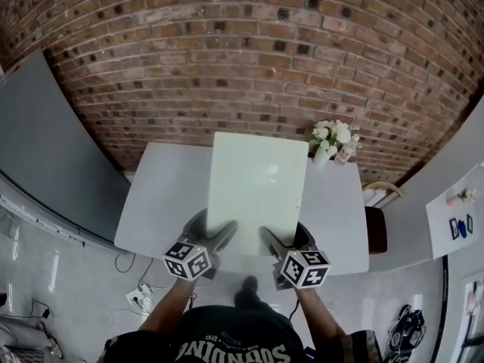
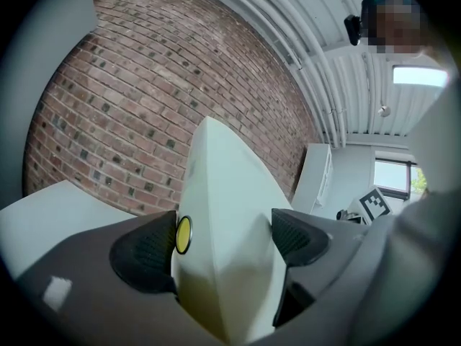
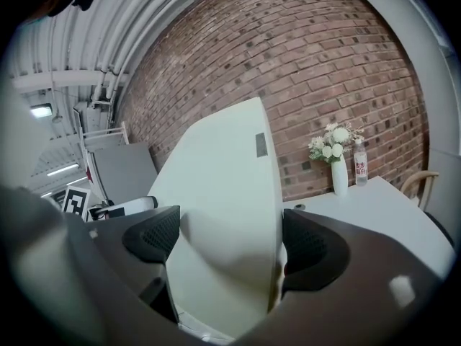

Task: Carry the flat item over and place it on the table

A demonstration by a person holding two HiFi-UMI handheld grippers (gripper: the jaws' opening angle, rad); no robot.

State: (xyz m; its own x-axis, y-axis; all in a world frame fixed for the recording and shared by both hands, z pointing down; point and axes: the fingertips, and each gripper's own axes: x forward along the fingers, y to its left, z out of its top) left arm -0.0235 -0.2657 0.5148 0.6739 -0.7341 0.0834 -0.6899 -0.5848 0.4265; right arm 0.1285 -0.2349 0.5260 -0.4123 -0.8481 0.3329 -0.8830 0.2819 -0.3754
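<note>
A flat, pale greenish-white board [image 1: 257, 187] is held level above the white table [image 1: 162, 195], covering its middle. My left gripper [image 1: 215, 238] is shut on the board's near left edge, and my right gripper [image 1: 274, 242] is shut on its near right edge. In the left gripper view the board [image 2: 223, 215] fills the gap between the black pads [image 2: 148, 254], rising toward the brick wall. In the right gripper view the board [image 3: 223, 207] is likewise pinched between the pads [image 3: 310, 247].
A white vase of flowers [image 1: 329, 142] and a small bottle [image 1: 348, 152] stand at the table's far right corner, against the brick wall [image 1: 249, 59]. A chair [image 1: 376, 221] sits right of the table. Grey panels [image 1: 45, 150] flank the left; cables and a power strip [image 1: 140, 297] lie on the floor.
</note>
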